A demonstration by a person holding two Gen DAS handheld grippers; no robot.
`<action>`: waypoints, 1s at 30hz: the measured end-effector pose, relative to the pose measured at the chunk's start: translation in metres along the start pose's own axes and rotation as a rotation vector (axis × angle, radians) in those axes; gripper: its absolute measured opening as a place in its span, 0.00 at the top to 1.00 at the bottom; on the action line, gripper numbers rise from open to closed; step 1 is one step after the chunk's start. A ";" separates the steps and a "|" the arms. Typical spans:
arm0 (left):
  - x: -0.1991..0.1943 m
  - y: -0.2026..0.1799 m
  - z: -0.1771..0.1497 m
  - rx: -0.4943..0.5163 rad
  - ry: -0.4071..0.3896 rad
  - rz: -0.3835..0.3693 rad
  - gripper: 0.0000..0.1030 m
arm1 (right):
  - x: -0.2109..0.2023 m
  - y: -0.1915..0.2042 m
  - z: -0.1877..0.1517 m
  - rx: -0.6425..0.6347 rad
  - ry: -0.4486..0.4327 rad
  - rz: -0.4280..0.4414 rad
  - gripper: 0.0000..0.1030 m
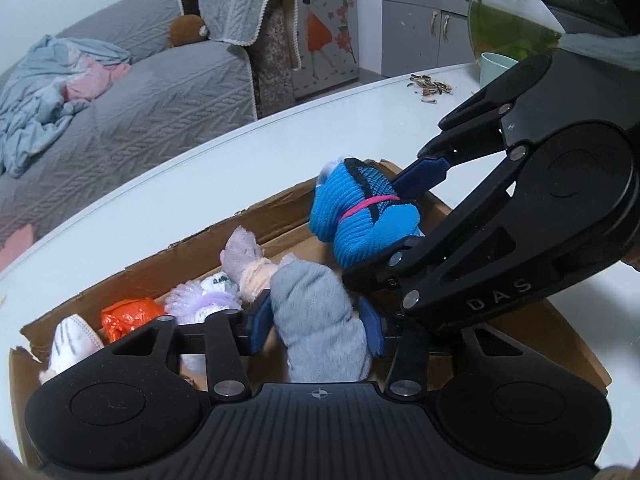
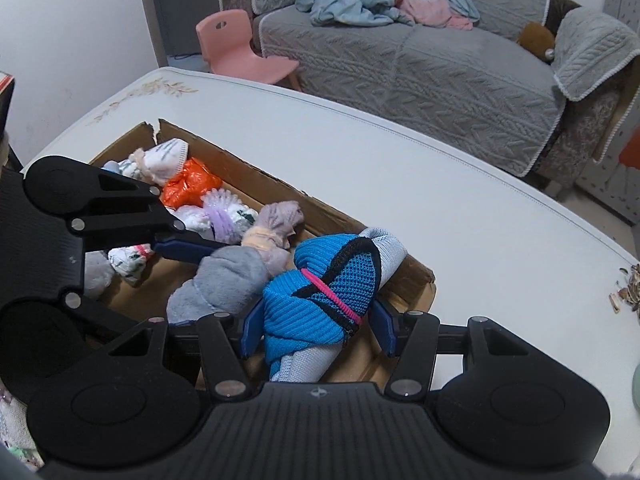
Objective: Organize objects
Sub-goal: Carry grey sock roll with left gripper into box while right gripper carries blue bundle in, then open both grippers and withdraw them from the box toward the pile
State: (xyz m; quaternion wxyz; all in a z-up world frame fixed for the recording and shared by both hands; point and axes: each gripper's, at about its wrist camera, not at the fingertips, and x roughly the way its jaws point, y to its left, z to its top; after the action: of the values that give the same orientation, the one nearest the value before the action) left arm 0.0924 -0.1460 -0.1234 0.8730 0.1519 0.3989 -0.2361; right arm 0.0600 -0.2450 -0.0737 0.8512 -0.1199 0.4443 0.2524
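Note:
A shallow cardboard box (image 1: 208, 236) lies on the white table (image 1: 280, 140). My left gripper (image 1: 316, 332) hangs low over the box, its blue pads against both sides of a rolled grey sock bundle (image 1: 316, 312). To its right my right gripper (image 1: 394, 222) is shut on a bright blue sock bundle (image 1: 352, 216) with a black and pink trim, held at the box's right end. In the right wrist view the blue bundle (image 2: 320, 288) sits between the right gripper's (image 2: 318, 330) pads, with the grey bundle (image 2: 224, 280) beside it and a left finger (image 2: 188, 249) touching it.
More rolled bundles lie along the box: mauve and peach (image 1: 248, 264), lilac and white (image 1: 208, 300), orange (image 1: 128, 316), striped white (image 1: 72, 344). Seed shells (image 1: 432, 88), a green cup (image 1: 496, 66) and a fishbowl (image 1: 508, 20) stand at the far right. A grey sofa (image 2: 440, 72) is behind.

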 end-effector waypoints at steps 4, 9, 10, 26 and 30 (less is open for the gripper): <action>0.002 0.005 -0.001 -0.050 0.041 -0.017 0.38 | -0.001 -0.002 -0.001 0.015 0.007 -0.001 0.45; 0.003 -0.001 0.001 -0.038 0.112 -0.016 0.25 | -0.005 0.001 0.002 0.017 0.021 0.004 0.32; 0.002 -0.002 0.002 -0.040 0.121 -0.023 0.24 | -0.005 0.002 0.002 0.014 0.028 0.007 0.31; -0.031 0.006 -0.001 -0.066 0.130 -0.007 0.18 | -0.014 0.006 0.006 -0.003 0.044 0.012 0.19; -0.049 0.004 -0.003 -0.074 0.123 -0.005 0.17 | -0.020 0.008 0.005 0.005 0.035 -0.007 0.17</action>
State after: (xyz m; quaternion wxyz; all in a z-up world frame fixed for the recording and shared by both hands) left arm 0.0649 -0.1265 -0.0876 0.8512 0.1328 0.4606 -0.2137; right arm 0.0491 -0.2426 -0.0544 0.8445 -0.1238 0.4593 0.2460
